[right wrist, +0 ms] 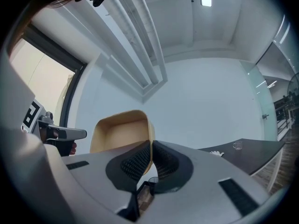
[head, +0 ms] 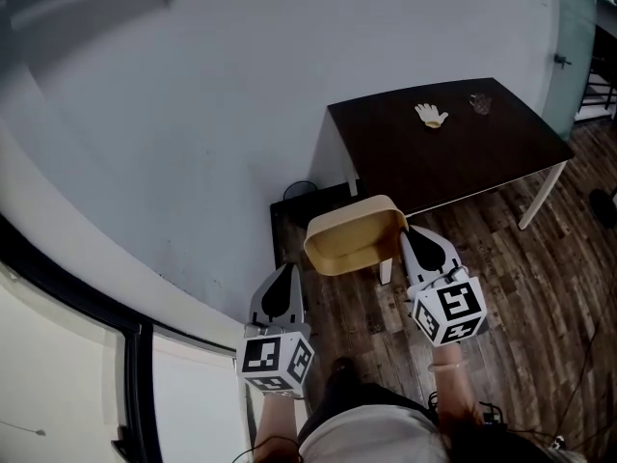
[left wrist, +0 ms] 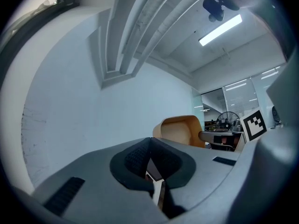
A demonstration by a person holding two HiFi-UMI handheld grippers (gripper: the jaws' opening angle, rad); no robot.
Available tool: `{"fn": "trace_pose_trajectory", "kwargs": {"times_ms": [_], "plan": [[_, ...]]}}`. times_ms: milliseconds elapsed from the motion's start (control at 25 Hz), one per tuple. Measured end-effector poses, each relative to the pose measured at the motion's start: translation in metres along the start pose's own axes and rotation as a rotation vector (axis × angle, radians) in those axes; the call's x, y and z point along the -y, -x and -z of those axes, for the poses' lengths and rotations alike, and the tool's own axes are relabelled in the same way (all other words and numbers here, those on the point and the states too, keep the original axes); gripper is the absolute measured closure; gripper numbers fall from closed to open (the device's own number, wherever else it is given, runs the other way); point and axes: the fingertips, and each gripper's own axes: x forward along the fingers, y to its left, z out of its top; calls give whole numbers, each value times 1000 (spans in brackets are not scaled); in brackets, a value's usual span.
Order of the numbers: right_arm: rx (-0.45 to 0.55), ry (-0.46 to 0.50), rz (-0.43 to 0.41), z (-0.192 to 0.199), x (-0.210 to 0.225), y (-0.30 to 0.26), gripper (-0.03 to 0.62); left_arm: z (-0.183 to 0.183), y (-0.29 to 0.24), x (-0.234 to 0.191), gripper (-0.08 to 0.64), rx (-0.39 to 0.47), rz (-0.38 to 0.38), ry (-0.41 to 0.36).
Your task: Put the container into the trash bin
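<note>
Nearest the person: left gripper (head: 285, 276), jaws closed on nothing. Beside it: right gripper (head: 413, 239), clamped on the side wall of the tan container (head: 352, 234), held short of the dark table (head: 463, 152). Round black trash bin (head: 301, 190) sits off the table's left end. Advice: centre the container over the bin's mouth before release.

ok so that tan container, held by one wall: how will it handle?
Probably light: the container looks empty, and the right gripper carries it by one wall alone. That wall looks thin, so it may flex under the pinch. Held at one edge and tilted, it could swing or slip if jerked.
</note>
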Motion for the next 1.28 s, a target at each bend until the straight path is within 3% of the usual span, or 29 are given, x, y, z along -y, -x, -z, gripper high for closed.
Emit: {"fn": "trace_pose_trajectory", "kwargs": {"times_ms": [560,1280], "plan": [[15,-20,11,11,15,-84,574,5,-81,-52,540,4,21,-6],[-1,-2,2,9,3,-261,574,-7,-198,-178,540,17,25,12]]}}
